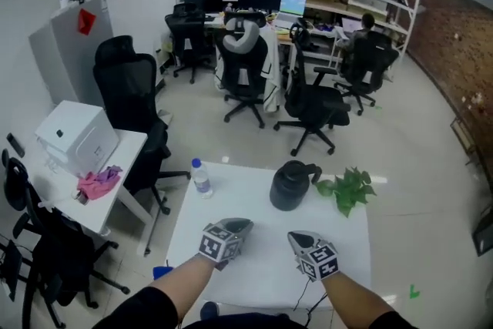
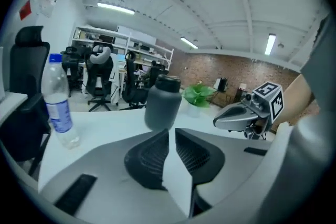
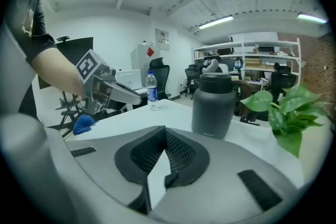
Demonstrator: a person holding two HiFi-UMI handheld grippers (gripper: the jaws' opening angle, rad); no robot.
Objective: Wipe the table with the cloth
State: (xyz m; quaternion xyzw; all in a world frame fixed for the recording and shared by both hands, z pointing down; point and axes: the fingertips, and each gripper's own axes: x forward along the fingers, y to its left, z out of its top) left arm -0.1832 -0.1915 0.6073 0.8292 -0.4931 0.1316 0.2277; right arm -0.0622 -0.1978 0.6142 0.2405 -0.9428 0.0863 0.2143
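The left gripper [image 1: 242, 226] and right gripper [image 1: 298, 240] hover over the white table [image 1: 246, 204] at lower centre, each with its jaws clenched together on nothing. A blue cloth [image 1: 162, 271] lies off the table, lower down by its left edge. Further up the table stand a water bottle [image 1: 201, 178], a black jug [image 1: 290, 186] and a potted plant [image 1: 349, 189].
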